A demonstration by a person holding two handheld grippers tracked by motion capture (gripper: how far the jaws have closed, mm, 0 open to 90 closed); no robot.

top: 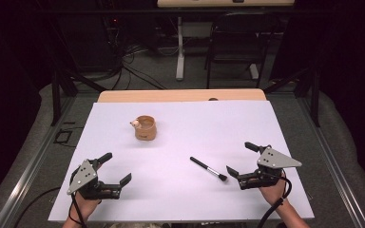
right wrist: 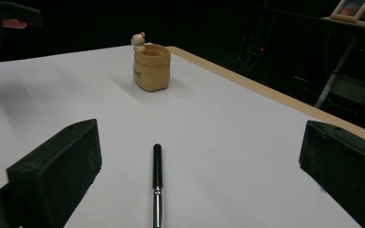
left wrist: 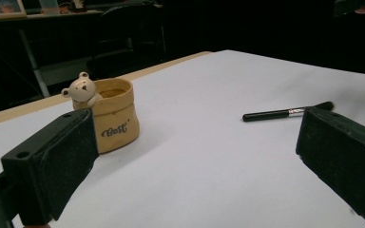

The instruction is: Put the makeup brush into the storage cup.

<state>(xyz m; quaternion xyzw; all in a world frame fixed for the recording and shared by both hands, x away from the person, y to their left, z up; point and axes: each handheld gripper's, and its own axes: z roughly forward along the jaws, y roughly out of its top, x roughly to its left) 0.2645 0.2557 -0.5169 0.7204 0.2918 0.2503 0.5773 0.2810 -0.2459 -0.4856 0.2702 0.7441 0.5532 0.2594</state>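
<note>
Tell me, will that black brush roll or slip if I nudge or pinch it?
The brush has a slim, round, glossy handle lying flat on the white sheet, so it probably rolls sideways when nudged. It looks stiff and light; the smooth handle may slip between pads.

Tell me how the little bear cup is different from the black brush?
The bear cup stands upright; the brush lies flat. The cup is tan and squat; the brush is black and thin. The cup sits farther back, the brush close to the right gripper. Both rest untouched on the white table.
</note>
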